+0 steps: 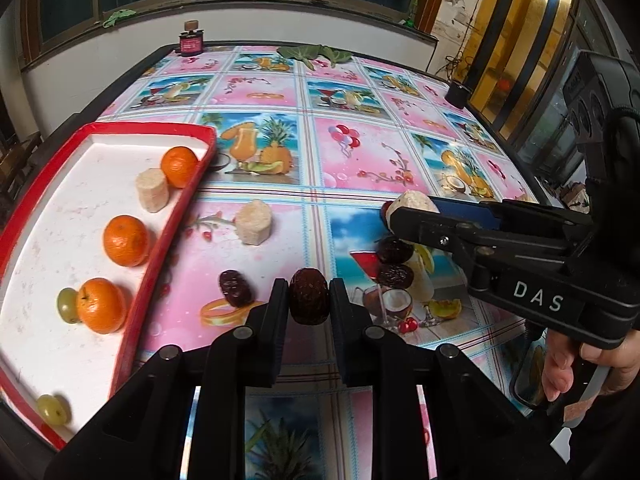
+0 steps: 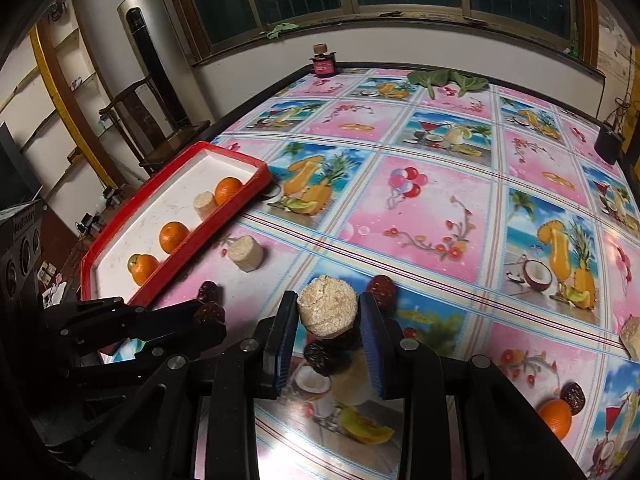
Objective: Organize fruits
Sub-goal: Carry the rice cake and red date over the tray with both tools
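My left gripper (image 1: 309,296) is shut on a dark red date (image 1: 309,295), held just above the table right of the red tray (image 1: 160,248). It also shows in the right wrist view (image 2: 208,314). My right gripper (image 2: 329,312) is shut on a beige banana chunk (image 2: 327,311), lifted over loose dates (image 2: 320,356); it shows in the left wrist view (image 1: 412,208) too. The tray holds three oranges (image 1: 125,240), a banana chunk (image 1: 152,190) and two green grapes (image 1: 52,409).
On the table lie another banana chunk (image 1: 253,222), a date (image 1: 236,288) near the tray and two dates (image 1: 394,264) under the right gripper. At the right are an orange (image 2: 555,418), a date (image 2: 573,396) and a beige piece (image 2: 632,338). A jar (image 1: 191,42) and leaves (image 1: 316,54) sit at the far edge.
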`<state>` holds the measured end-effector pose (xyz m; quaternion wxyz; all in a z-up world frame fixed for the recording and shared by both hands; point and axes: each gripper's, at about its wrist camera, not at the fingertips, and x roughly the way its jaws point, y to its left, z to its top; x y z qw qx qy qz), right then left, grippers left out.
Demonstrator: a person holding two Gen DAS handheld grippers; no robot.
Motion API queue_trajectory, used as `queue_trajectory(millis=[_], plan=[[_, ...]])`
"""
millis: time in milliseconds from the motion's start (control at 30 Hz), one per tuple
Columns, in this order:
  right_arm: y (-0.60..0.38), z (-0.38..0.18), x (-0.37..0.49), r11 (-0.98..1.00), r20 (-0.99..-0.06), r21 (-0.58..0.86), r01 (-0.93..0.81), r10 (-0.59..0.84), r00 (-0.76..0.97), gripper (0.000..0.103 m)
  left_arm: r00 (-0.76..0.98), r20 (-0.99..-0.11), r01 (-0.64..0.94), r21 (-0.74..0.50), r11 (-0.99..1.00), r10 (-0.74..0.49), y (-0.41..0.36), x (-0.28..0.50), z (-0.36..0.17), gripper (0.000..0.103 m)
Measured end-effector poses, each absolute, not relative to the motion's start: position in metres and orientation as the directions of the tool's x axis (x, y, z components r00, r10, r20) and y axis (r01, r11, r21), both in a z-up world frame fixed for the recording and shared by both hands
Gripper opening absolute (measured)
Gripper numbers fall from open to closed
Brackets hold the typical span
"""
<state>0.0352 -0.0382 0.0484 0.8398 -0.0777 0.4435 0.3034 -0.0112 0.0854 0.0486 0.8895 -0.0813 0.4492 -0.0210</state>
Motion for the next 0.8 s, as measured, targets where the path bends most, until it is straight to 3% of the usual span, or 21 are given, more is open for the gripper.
queue_trajectory(millis=[800], plan=[[0.032,0.063,0.031,0.726,-0.769,0.170,-0.667,0.521,0.372,0.031,0.645,-0.764,-0.200,-0.176,0.964,-0.005,0.160,-0.026,0.068,0.018]])
